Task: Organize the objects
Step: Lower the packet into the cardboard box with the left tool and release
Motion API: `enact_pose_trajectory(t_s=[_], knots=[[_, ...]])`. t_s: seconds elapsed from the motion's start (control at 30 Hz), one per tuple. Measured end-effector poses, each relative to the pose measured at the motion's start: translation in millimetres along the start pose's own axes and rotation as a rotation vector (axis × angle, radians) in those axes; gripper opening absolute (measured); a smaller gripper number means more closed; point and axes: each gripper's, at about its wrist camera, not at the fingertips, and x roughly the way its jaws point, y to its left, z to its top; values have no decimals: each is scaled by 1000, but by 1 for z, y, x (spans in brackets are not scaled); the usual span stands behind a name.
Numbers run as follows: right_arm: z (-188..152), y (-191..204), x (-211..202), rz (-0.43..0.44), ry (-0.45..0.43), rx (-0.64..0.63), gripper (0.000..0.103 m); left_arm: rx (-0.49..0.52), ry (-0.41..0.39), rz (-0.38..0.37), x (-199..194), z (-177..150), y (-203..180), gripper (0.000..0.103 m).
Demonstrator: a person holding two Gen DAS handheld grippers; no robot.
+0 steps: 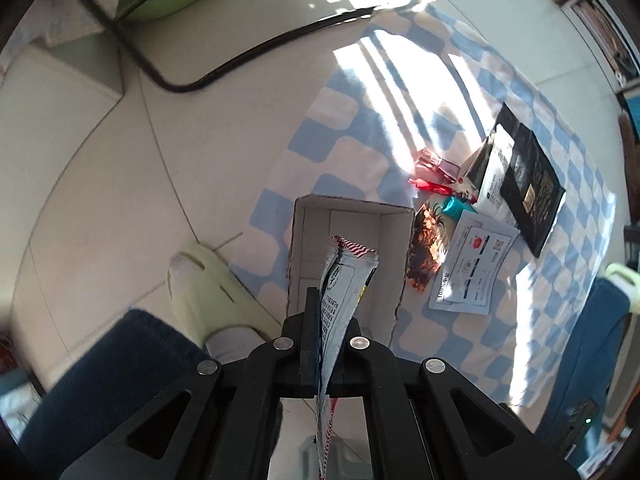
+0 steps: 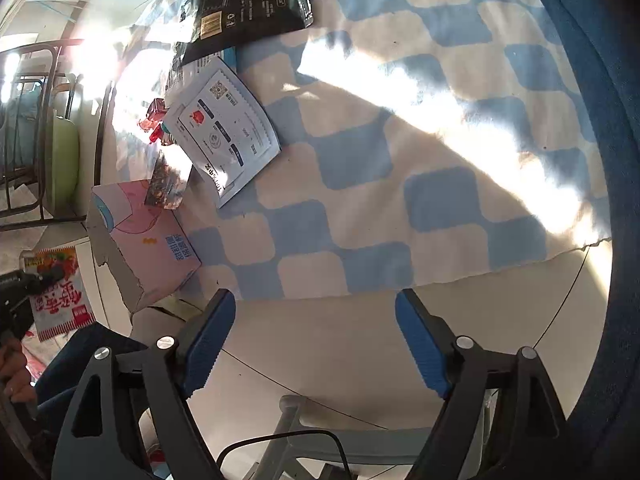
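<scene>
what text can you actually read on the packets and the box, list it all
"100%" then blurred characters: white sachet, along its edge.
Pink box: blue characters, too blurred to read.
Black packet: fine print, too small.
Red-and-white packet shut in the left gripper: large red characters, blurred.

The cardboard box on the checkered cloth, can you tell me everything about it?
The cardboard box is open at the top, pale and empty-looking inside, with rough torn edges. The right wrist view shows a pink printed outer side with blue writing. It sits at the edge of the blue-and-white cloth. The left gripper holds a packet above it.
</scene>
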Motion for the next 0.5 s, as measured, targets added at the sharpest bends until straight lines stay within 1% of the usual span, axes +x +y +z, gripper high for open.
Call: enact_pose_trajectory(t_s=[0.03,0.07,0.1,0.13,0.17,0.23,0.3,0.33,0.4,0.47,0.5], knots=[[-1,-3,-2,-19,-9,3,89,37,23,12,9,0,-7,7],[-1,-4,-3,-37,-16,8,90,60,61,30,18,2,-12,31],[-1,-5,-2,-53,-16,13,93,57,88,47,26,5,-16,63],[1,-5,0,-63,-9,25,94,36,107,43,31,8,-15,72],[2,-5,3,-66,5,30,95,10,125,35,33,12,-13,75],[3,-2,10,-77,31,19,95,-45,174,43,35,24,-8,75],[3,2,13,-98,30,-25,95,-49,197,53,23,37,-5,75],[4,4,14,-110,19,-54,95,-29,193,57,10,41,-7,75],[7,8,12,-116,-47,-133,95,57,161,58,-23,43,-15,75],[17,10,12,-129,-111,-191,98,141,93,16,-60,36,-24,75],[24,10,13,-151,-126,-201,98,178,52,-12,-75,30,-27,80]])
